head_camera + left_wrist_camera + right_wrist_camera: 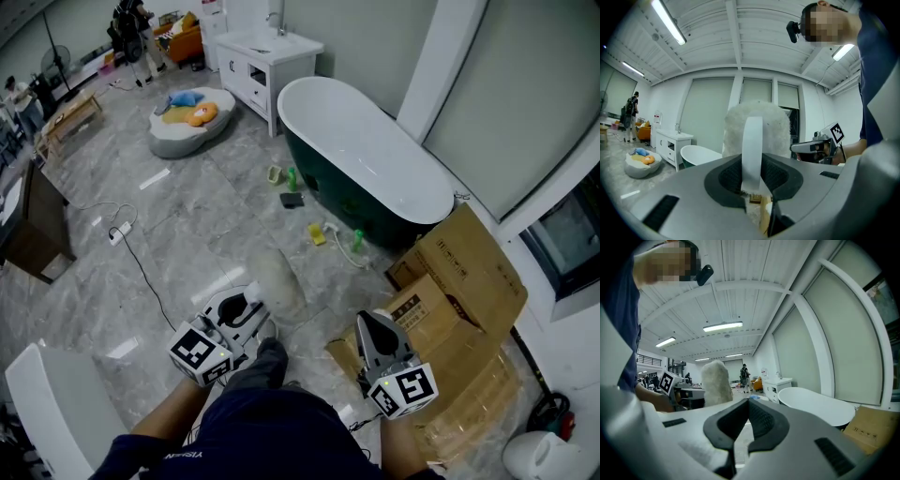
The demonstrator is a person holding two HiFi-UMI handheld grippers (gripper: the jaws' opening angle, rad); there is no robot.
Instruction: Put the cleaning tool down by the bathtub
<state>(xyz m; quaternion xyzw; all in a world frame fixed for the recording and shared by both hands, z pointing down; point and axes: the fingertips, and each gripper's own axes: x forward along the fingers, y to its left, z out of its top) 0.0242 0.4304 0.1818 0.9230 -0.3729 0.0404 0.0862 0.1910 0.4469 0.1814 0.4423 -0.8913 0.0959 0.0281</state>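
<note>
carrying step in hand, by the look of it, with nothing set down yet. holding the cleaning tool (pixel 277 277) in the left gripper (pixel 247 313), clamped on the flat white handle (pixel 752 145), fluffy white head (pixel 776 123) out in front and aimed toward the bathtub (pixel 349 204). tool up in the air, well short of the bathtub, off its near end and out from its dark green side. carrying nothing in the right gripper (pixel 367 324), jaws together and empty, held roughly level, also well short of the bathtub and near the cardboard boxes (pixel 469 272) off its near end. along the foot of the bathtub, on the grey floor (pixel 187 216), a small scatter: green bottles (pixel 292 177), a yellow item (pixel 317 234), a dark pad (pixel 292 200). next move, as a judgement: closing the gap to the bathtub, then bringing the left gripper low beside the dark side, choosing a bare patch of floor close to the bathtub, near that scatter and without knocking a bottle over. only then easing the left jaws apart, with the fluffy head already resting on the floor, to avoid a drop. no part for the right gripper beyond staying clear of the boxes.
</note>
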